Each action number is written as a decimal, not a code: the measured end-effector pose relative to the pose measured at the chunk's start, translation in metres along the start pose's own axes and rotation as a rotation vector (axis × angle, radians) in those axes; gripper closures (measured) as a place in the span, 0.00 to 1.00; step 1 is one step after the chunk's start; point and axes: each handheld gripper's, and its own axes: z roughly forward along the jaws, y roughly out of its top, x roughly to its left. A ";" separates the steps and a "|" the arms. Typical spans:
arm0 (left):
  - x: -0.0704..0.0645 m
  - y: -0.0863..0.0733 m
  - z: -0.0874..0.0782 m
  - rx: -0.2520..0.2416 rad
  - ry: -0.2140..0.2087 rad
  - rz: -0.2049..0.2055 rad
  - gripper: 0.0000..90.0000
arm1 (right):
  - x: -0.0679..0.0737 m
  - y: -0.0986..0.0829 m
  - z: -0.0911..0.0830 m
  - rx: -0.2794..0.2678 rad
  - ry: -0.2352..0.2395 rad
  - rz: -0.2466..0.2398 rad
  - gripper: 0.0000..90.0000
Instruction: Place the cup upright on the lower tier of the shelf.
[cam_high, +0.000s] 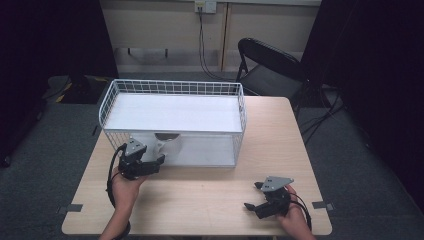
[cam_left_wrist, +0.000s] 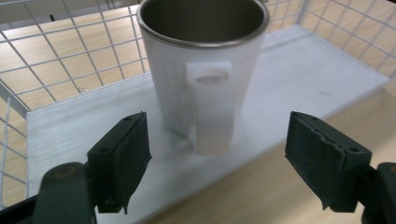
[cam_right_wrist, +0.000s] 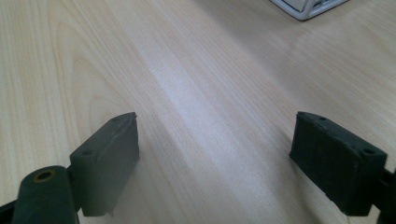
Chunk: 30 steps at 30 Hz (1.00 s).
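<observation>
White wire rack, two tiers, sits at the back-centre of the light wood table. Each tier is a flat white shelf board with wire mesh walls around it. Top tier carries nothing that I can see from the high view. Lower tier holds one mug at its left front, standing upright on the white board.

Mug: white outside, bare metal inside and at the rim, looks like steel. White flat handle faces straight at the left gripper camera. Nothing visible inside the mug. No logo, label or print readable on mug, rack or grippers in any view.

Left gripper: jaws spread wide, holding nothing. The handle sits between the two pads and beyond their tips, not touching either. In the high view this gripper sits at the rack's front-left opening, with the hand behind it.

Right gripper: jaws spread wide, nothing between them, pointed down at bare wood. In the high view it is near the table's front-right, well apart from rack and mug. A white corner of the rack shows at the top edge of the right gripper view.

Behind the table: black folding chair, wall socket with cable, grey carpet floor.
</observation>
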 end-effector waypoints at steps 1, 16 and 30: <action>0.000 -0.001 -0.001 0.001 -0.005 -0.006 0.23 | 0.000 0.000 0.000 0.000 0.000 0.000 0.16; 0.007 -0.010 -0.016 0.022 -0.053 -0.012 0.17 | 0.000 0.000 0.000 0.000 0.000 0.000 0.16; 0.013 -0.019 -0.028 0.053 -0.076 0.014 0.17 | 0.000 0.000 0.000 0.000 0.001 0.000 0.16</action>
